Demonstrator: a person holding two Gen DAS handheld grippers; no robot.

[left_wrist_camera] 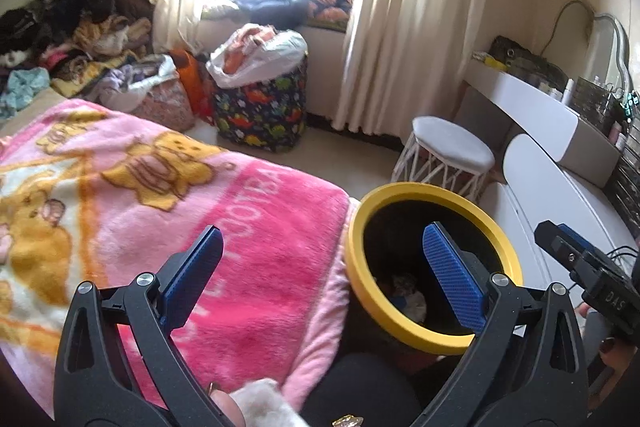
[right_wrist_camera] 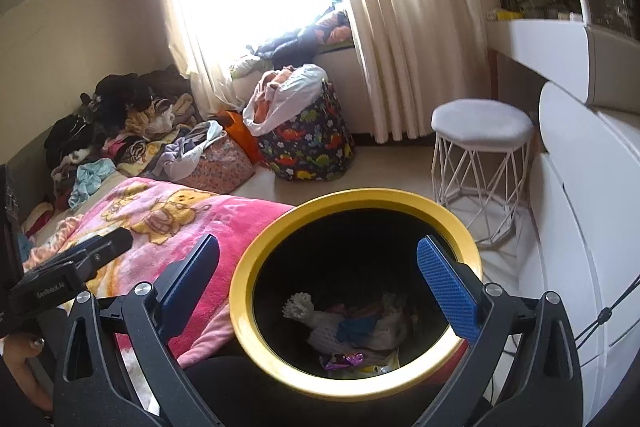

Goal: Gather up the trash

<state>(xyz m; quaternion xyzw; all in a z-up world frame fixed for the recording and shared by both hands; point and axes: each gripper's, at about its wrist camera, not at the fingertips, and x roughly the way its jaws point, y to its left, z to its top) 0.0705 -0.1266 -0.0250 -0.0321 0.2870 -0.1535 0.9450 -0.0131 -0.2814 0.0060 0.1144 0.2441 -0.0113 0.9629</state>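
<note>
Left tongs [left_wrist_camera: 320, 279] hanging wide open, gripping nothing, right finger poking over the yellow rim of the bin [left_wrist_camera: 434, 341], left finger hovering above the pink blanket [left_wrist_camera: 248, 227]. Right tongs [right_wrist_camera: 320, 283] gaping empty too, straddling the bin mouth [right_wrist_camera: 256, 267] directly ahead and below. Sitting at the bottom of the bin: trash [right_wrist_camera: 352, 331], looking like crumpled tissue, a white foam net, a purple wrapper. Probably pausing between pieces, just past a drop. Next, likely turning away from the bin, hunting for leftover scraps on the blanket to the left or the floor beyond, then closing gently on something light and crushable.
</note>
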